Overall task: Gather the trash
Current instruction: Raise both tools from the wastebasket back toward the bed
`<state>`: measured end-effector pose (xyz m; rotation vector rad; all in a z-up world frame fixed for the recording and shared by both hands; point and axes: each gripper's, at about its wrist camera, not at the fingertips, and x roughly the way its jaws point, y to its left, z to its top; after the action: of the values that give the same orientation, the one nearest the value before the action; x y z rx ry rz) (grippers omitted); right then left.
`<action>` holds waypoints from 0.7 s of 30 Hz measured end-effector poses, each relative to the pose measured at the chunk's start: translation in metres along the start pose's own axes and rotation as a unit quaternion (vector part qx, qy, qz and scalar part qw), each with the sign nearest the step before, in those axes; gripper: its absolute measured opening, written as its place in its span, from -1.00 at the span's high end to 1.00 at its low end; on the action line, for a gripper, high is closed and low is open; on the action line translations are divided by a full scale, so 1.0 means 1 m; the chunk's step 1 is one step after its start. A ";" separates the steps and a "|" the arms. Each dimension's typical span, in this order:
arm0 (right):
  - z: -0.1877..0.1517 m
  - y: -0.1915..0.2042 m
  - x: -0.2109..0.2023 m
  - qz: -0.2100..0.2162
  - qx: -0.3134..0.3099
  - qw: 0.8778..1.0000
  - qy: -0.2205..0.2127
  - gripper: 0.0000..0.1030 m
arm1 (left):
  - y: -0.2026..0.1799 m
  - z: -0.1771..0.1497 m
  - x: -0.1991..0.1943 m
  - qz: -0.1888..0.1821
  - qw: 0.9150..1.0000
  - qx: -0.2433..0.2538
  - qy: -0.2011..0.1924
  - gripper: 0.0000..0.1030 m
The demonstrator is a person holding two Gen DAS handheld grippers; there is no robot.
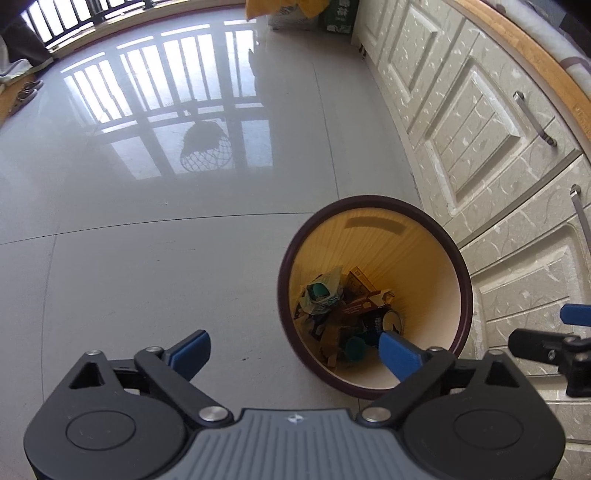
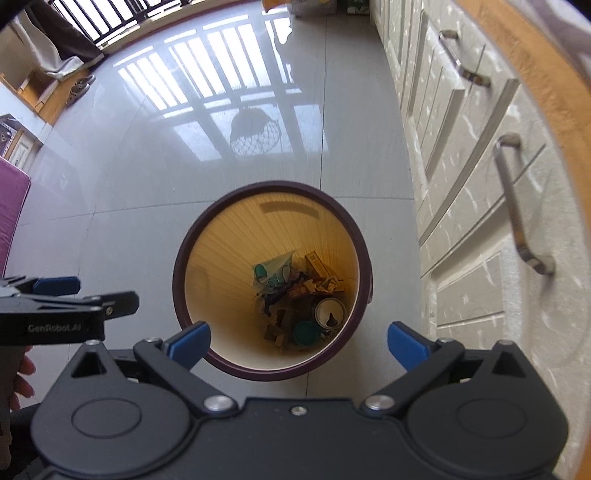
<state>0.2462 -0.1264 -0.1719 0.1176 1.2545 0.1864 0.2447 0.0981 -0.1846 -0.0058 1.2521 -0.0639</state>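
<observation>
A round bin with a dark maroon rim [image 1: 373, 200] and a tan inside stands on the grey tiled floor beside the cabinets. It also shows in the right wrist view [image 2: 271, 185]. Trash [image 1: 343, 314] lies at its bottom: crumpled wrappers, cardboard pieces, a can and a green lid; the same trash [image 2: 301, 301] shows from the right wrist. My left gripper [image 1: 295, 350] is open and empty, above the floor at the bin's left rim. My right gripper [image 2: 299, 343] is open and empty above the bin's near rim.
White embossed cabinet doors [image 1: 480, 122] with metal handles [image 2: 517, 206] run along the right under a wooden counter edge. Bags and boxes [image 1: 306, 14] stand at the far wall. A purple cushion [image 2: 11, 206] is at the left. The floor [image 1: 147, 258] is glossy.
</observation>
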 end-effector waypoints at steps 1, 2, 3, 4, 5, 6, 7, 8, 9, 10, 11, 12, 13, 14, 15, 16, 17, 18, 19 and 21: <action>-0.001 0.001 -0.003 -0.001 -0.001 1.000 -0.003 -1.00 | 0.001 -0.002 -0.005 0.002 1.000 -0.001 -0.004 -0.96; -0.002 0.002 -0.006 -0.004 -0.003 1.000 -0.007 -1.00 | 0.001 -0.003 -0.009 0.004 1.000 0.000 -0.008 -1.00; -0.002 0.003 -0.010 -0.009 -0.006 1.000 -0.012 -1.00 | 0.002 -0.005 -0.014 0.007 1.000 0.000 -0.013 -1.00; -0.003 0.003 -0.013 -0.014 -0.010 1.000 -0.017 -1.00 | 0.002 -0.006 -0.020 0.011 1.000 0.000 -0.017 -1.00; -0.004 0.003 -0.017 -0.017 -0.012 1.000 -0.022 -1.00 | 0.003 -0.007 -0.024 0.014 1.000 0.001 -0.020 -1.00; -0.004 0.003 -0.020 -0.018 -0.011 0.999 -0.026 -1.00 | 0.003 -0.007 -0.029 0.016 1.000 0.002 -0.023 -1.00; -0.005 0.003 -0.024 -0.017 -0.010 0.999 -0.029 -1.00 | 0.004 -0.008 -0.035 0.017 0.999 0.001 -0.028 -1.00; -0.005 0.003 -0.028 -0.016 -0.010 0.999 -0.032 -1.00 | 0.004 -0.008 -0.040 0.018 0.999 -0.002 -0.032 -1.00; -0.005 0.004 -0.032 -0.017 -0.011 0.999 -0.036 -1.00 | 0.005 -0.009 -0.046 0.020 0.999 -0.005 -0.036 -1.00; -0.006 0.004 -0.036 -0.018 -0.013 0.999 -0.040 -1.00 | 0.005 -0.009 -0.051 0.022 0.999 -0.005 -0.038 -1.00; -0.006 0.005 -0.041 -0.019 -0.015 0.999 -0.045 -1.00 | 0.005 -0.010 -0.057 0.024 0.999 -0.005 -0.041 -1.00; -0.007 0.006 -0.046 -0.018 -0.016 0.998 -0.050 -1.00 | 0.004 -0.011 -0.062 0.026 0.999 -0.004 -0.043 -1.00; -0.007 0.007 -0.052 -0.018 -0.017 0.998 -0.055 -1.00 | 0.003 -0.011 -0.067 0.028 0.999 -0.003 -0.046 -1.00; -0.008 0.007 -0.057 -0.020 -0.019 0.998 -0.060 -1.00 | 0.002 -0.012 -0.072 0.029 0.998 -0.002 -0.049 -1.00; -0.008 0.008 -0.064 -0.022 -0.022 0.997 -0.066 -1.00 | 0.001 -0.013 -0.076 0.030 0.998 -0.001 -0.052 -1.00; -0.008 0.009 -0.070 -0.021 -0.025 0.997 -0.072 -1.00 | 0.000 -0.013 -0.081 0.030 0.998 0.000 -0.055 -1.00; -0.009 0.009 -0.077 -0.021 -0.027 0.996 -0.078 -1.00 | -0.001 -0.014 -0.085 0.030 0.998 0.000 -0.059 -1.00; -0.009 0.009 -0.084 -0.021 -0.028 0.996 -0.084 -1.00 | -0.001 -0.014 -0.091 0.029 0.998 0.001 -0.064 -1.00; -0.010 0.010 -0.089 -0.023 -0.029 0.995 -0.089 -1.00 | -0.003 -0.014 -0.096 0.029 0.997 0.002 -0.069 -1.00; -0.011 0.009 -0.102 -0.028 -0.028 0.994 -0.101 -1.00 | -0.007 -0.015 -0.107 0.027 0.996 0.005 -0.082 -1.00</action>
<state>0.2043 -0.1389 -0.0785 0.0512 1.0484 0.1567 0.1965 0.0974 -0.0871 0.0301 1.0866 -0.0222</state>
